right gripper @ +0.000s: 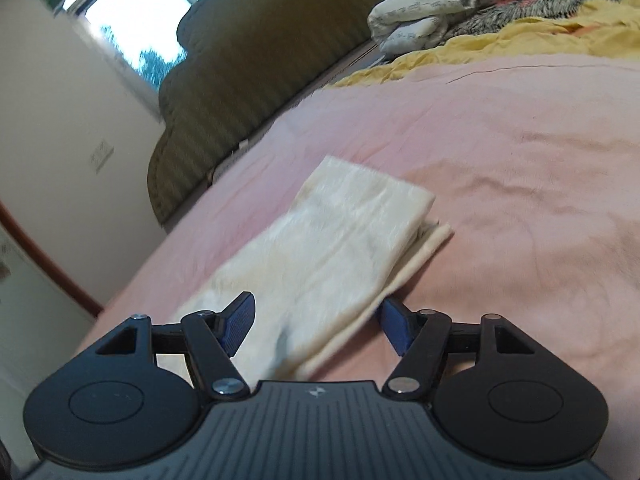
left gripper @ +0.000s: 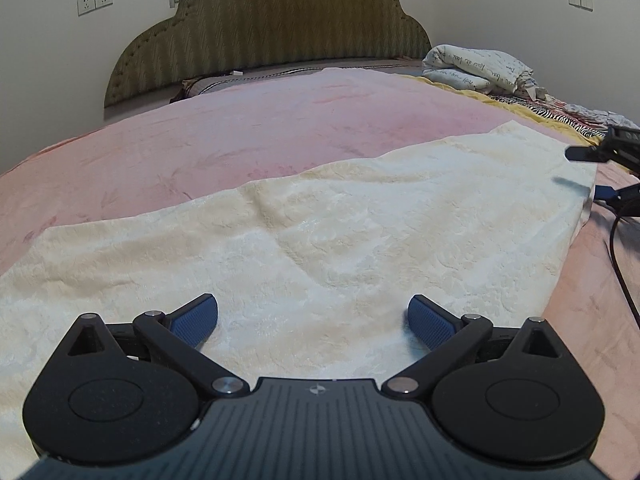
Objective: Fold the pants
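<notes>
Cream textured pants [left gripper: 320, 240] lie flat on the pink bedspread [left gripper: 200, 140], stretching from the near left to the far right. My left gripper [left gripper: 312, 322] is open just above the near part of the fabric, holding nothing. In the right wrist view the pants [right gripper: 328, 248] appear as a long folded strip with a layered far end. My right gripper [right gripper: 316, 322] is open, its fingers either side of the strip's near end. The right gripper also shows at the right edge of the left wrist view [left gripper: 576, 168], open by the pants' far end.
A green padded headboard [left gripper: 272, 28] stands at the back. A folded printed quilt [left gripper: 476, 68] and a yellow blanket [right gripper: 520, 40] with patterned clothes lie at the far right. A black cable [left gripper: 618, 264] runs over the bedspread on the right.
</notes>
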